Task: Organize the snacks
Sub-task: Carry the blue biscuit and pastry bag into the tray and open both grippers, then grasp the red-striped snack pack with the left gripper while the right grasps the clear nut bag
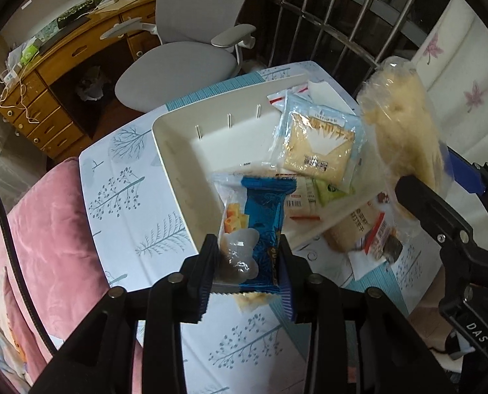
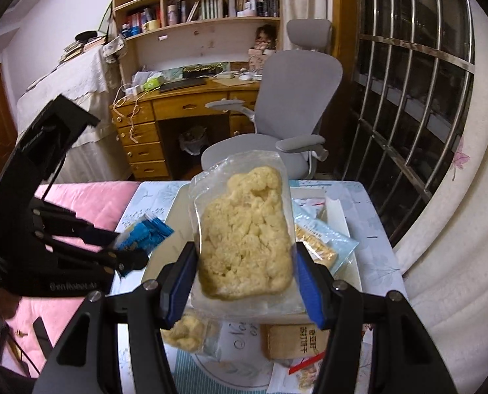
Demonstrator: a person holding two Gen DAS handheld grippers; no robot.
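My left gripper (image 1: pixel 247 267) is shut on a blue snack packet (image 1: pixel 255 229) and holds it over the near corner of the white tray (image 1: pixel 178 164). The packet also shows in the right wrist view (image 2: pixel 143 234). My right gripper (image 2: pixel 245 274) is shut on a clear bag of pale yellow puffed snack (image 2: pixel 245 233), held above the tray; this bag also shows in the left wrist view (image 1: pixel 404 131). In the tray lie a light blue cracker pack (image 1: pixel 319 142) and a green-and-white packet (image 1: pixel 312 193).
The tray stands on a small table with a tree-print cloth (image 1: pixel 129 177). More snack packs lie on the cloth beside the tray (image 1: pixel 365 233) and in front of it (image 2: pixel 296 339). A pink bedspread (image 1: pixel 37 249) is to the left, a grey office chair (image 2: pixel 293 105) and a barred window behind.
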